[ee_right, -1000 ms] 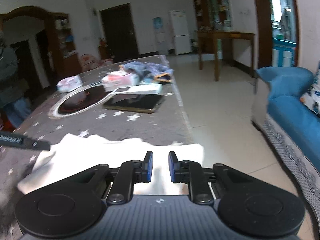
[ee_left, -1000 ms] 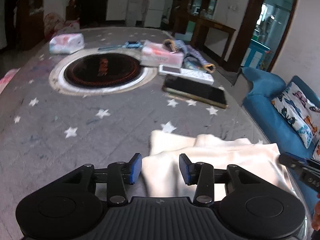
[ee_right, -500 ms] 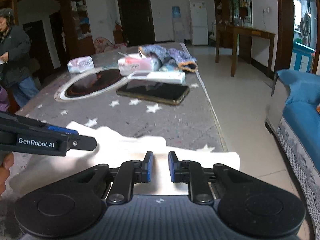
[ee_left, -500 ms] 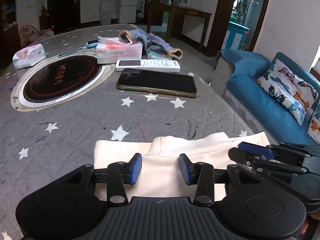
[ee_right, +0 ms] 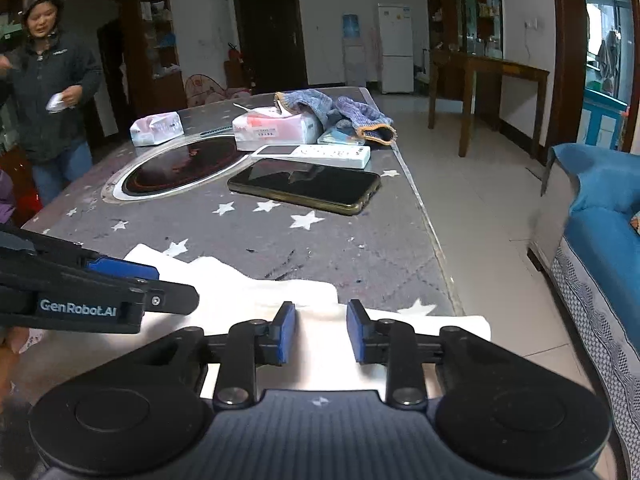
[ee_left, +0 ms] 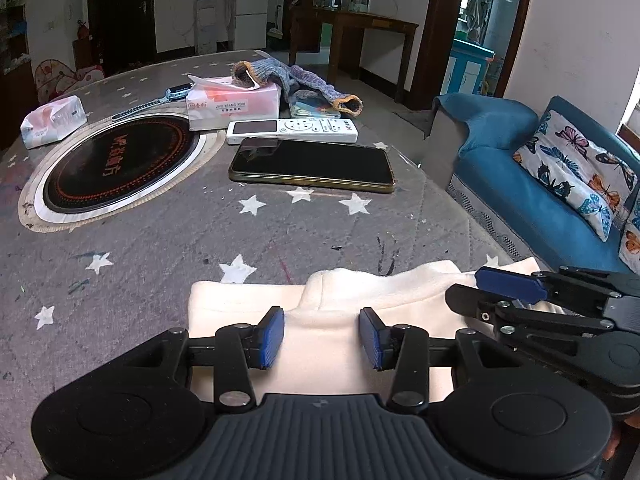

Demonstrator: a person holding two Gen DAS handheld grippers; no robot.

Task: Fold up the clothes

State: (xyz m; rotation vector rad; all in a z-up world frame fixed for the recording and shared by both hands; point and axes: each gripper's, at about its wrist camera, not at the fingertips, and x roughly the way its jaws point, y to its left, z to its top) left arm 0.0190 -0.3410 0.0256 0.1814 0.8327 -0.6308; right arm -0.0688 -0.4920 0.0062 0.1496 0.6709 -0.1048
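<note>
A cream white garment [ee_left: 344, 304] lies flat at the near edge of the grey star-patterned table [ee_left: 200, 240], collar toward the far side. My left gripper [ee_left: 322, 338] is open and empty, hovering over the garment's collar area. My right gripper [ee_right: 320, 332] is open and empty over the garment [ee_right: 280, 292] near the table's right edge. The right gripper shows in the left wrist view [ee_left: 508, 292] at the garment's right side. The left gripper shows in the right wrist view [ee_right: 132, 284] at the left.
Beyond the garment lie a black phone [ee_left: 312, 164], a white remote [ee_left: 292, 130], two tissue packs [ee_left: 234, 104], a knitted blue cloth [ee_left: 304, 80] and a round inset hotplate [ee_left: 116, 164]. A blue sofa [ee_left: 540, 184] stands right. A person [ee_right: 48, 92] stands at the far left.
My right gripper's jaws have opened from nearly shut. Both grippers have shifted over the garment, which now lies flatter on the table.
</note>
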